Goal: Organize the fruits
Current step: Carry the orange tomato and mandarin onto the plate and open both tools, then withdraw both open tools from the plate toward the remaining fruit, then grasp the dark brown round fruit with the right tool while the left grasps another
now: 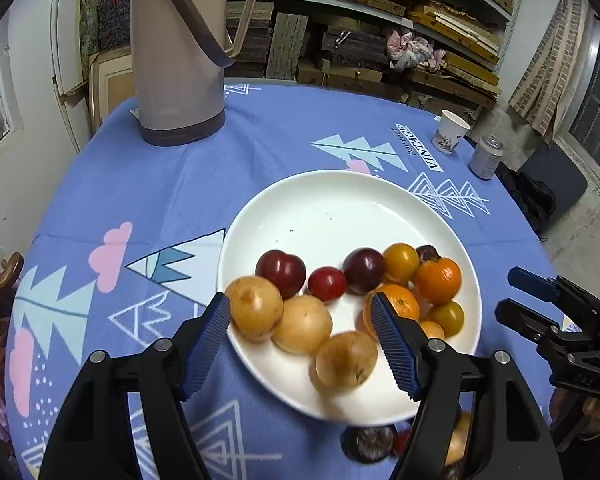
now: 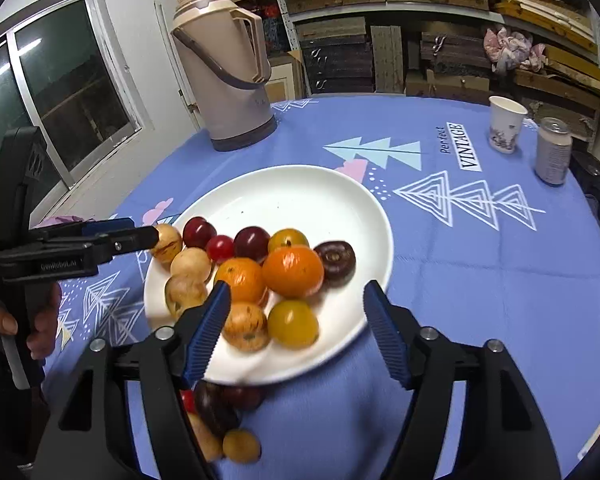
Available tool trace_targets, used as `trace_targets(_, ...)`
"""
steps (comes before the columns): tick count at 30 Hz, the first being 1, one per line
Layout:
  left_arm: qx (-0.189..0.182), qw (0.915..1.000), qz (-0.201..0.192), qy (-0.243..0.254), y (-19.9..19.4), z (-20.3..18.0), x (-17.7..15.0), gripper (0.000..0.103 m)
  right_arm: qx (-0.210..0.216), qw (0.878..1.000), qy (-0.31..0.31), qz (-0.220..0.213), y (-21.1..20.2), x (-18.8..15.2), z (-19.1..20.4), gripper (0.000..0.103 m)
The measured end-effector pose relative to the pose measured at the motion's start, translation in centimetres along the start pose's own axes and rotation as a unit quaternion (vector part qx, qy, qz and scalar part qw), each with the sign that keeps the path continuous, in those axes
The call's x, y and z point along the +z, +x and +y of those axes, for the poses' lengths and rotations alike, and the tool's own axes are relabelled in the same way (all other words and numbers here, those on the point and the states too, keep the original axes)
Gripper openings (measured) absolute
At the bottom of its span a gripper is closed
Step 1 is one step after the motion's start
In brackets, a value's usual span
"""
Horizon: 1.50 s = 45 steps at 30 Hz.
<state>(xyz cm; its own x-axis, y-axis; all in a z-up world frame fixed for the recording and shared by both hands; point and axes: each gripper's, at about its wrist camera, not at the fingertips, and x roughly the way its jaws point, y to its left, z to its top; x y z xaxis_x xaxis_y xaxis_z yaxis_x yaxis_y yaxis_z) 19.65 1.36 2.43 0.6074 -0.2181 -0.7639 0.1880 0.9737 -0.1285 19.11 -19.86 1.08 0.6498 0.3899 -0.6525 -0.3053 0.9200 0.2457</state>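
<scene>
A white plate on the blue tablecloth holds several fruits: tan round ones, dark red plums, a small red one, oranges and yellow ones. My left gripper is open over the plate's near edge, empty. My right gripper is open over the plate's near right edge, empty. More fruits lie on the cloth below the plate: a dark plum and tan ones.
A beige thermos jug stands at the back left. A paper cup and a can stand at the back right. Shelves of boxes lie behind the table.
</scene>
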Motion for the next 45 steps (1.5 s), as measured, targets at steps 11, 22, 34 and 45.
trace_targets(11,-0.013,0.9997,0.004,0.022,-2.8,-1.4,-4.6,0.074,-0.003,1.000,-0.020,0.022,-4.2,-5.9,1.4,0.071)
trace_targets(22,-0.020,0.9995,0.018,0.017,-4.2,-1.7,-8.9,0.075,0.011,0.999,-0.017,0.042,-5.6,-9.4,2.8,0.072)
trace_targets(34,-0.010,0.9993,0.035,-0.011,-4.1,-0.6,-11.5,0.075,0.035,0.995,-0.050,0.075,-3.6,-12.7,7.9,0.070)
trace_targets(45,-0.007,0.9987,0.050,-0.005,-2.9,-0.5,-12.1,0.075,-0.007,0.993,-0.076,0.086,-1.2,-13.6,9.7,0.042)
